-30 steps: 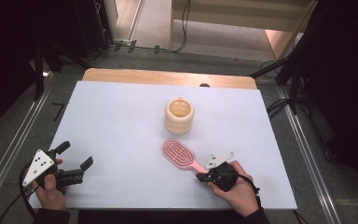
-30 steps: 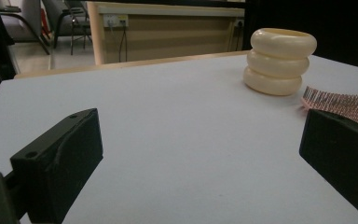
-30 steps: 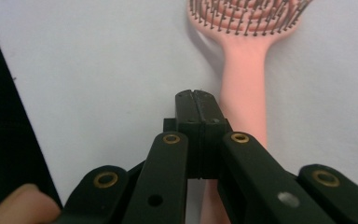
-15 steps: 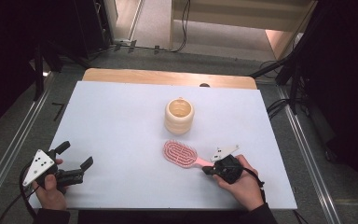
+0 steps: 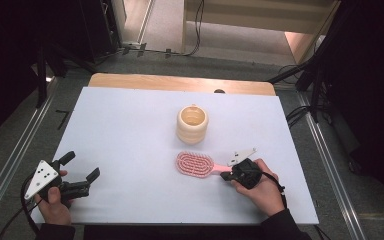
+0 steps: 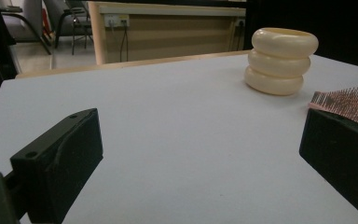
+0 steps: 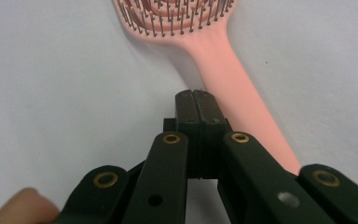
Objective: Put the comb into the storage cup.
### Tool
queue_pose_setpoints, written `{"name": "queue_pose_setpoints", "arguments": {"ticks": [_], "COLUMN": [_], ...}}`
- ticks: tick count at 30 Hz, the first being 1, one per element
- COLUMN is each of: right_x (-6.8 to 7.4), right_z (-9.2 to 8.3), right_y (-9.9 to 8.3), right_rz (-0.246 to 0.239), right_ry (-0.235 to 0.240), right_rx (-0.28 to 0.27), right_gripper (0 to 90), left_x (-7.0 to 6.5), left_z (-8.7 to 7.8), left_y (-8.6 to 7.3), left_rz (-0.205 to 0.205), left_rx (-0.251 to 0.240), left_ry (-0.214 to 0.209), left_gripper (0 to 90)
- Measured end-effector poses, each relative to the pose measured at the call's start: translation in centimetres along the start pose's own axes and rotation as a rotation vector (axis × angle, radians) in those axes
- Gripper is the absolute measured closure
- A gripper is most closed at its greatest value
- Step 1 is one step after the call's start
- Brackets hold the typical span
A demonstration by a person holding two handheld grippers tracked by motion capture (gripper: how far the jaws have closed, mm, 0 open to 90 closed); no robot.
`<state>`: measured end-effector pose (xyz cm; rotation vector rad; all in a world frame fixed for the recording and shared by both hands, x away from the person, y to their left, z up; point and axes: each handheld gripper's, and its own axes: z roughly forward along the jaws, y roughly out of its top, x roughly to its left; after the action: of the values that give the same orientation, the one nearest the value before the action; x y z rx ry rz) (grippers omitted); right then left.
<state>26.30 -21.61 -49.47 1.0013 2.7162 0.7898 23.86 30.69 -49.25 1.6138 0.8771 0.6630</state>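
Observation:
A pink hairbrush [image 5: 195, 164] lies bristles up on the white table [image 5: 130, 130], its handle pointing right. My right gripper [image 5: 224, 175] sits at the handle's end, jaws shut on each other with nothing between them. In the right gripper view the shut gripper [image 7: 196, 95] lies along the left side of the hairbrush [image 7: 223, 60] handle. A cream ribbed cup [image 5: 192, 124] stands upright just beyond the brush. My left gripper [image 5: 82, 165] rests open near the front left corner. In the left gripper view the open gripper [image 6: 200, 154] faces the cup [image 6: 282, 60] and the brush bristles [image 6: 349, 100].
A wooden strip [image 5: 180, 82] borders the table's far edge. Metal rails [image 5: 10, 165] run along both sides, with cables on the floor [image 5: 300, 117] at the right. Bare white surface lies between the two hands.
My right hand has shifted a little away from the front edge, and the brush handle has swung with it, so the brush now lies more level across the table. The left hand stayed put.

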Motion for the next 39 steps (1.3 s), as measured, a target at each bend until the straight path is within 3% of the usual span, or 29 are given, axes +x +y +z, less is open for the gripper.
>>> {"name": "queue_pose_setpoints", "arguments": {"ticks": [5,6,8,14,17,20,22,23,25,32,36,39], "right_x": [0.0,0.0,0.0,0.2,0.1,0.1,0.1,0.1,0.4,-0.3,-0.7,-0.9], "right_z": [-0.8,-1.2,-1.9,-3.1,-3.0,-2.8,-2.4,-2.2,-1.8,-1.1,-0.5,-0.1], "right_y": [0.3,0.4,0.8,2.2,2.8,3.3,3.5,3.7,3.8,4.1,4.2,4.5], "right_rz": [-0.042,-0.054,-0.069,-0.155,-0.201,-0.19,-0.2,-0.223,-0.235,-0.2,-0.21,-0.206], "right_ry": [0.006,0.015,0.041,0.012,0.014,0.03,0.074,0.069,0.01,0.036,0.041,0.033], "right_rx": [0.038,0.035,0.036,0.066,0.111,0.155,0.208,0.227,0.258,0.253,0.257,0.264], "right_gripper": [87.7,84.0,72.5,45.7,28.8,8.4,0.0,0.0,0.0,0.0,0.0,7.4], "left_x": [0.0,0.0,0.0,0.0,0.0,0.1,0.1,0.1,0.1,0.1,0.0,0.0], "left_z": [0.0,0.0,0.0,0.0,0.0,0.0,0.0,0.0,0.0,0.0,0.0,0.0], "left_y": [0.0,0.0,0.0,0.0,0.0,0.0,0.0,0.0,0.0,0.0,0.0,0.0], "left_rz": [-0.003,-0.002,0.002,-0.004,-0.004,-0.004,-0.004,-0.005,-0.004,-0.004,-0.004,-0.003], "left_rx": [0.0,-0.001,0.001,-0.002,-0.002,0.0,-0.001,-0.001,-0.001,0.0,-0.001,-0.001], "left_ry": [0.001,0.0,-0.002,-0.001,-0.001,-0.001,-0.001,-0.001,-0.001,-0.003,0.0,-0.001], "left_gripper": [0.1,0.1,0.1,0.1,0.1,0.1,0.1,0.2,0.1,0.1,0.1,0.1]}}
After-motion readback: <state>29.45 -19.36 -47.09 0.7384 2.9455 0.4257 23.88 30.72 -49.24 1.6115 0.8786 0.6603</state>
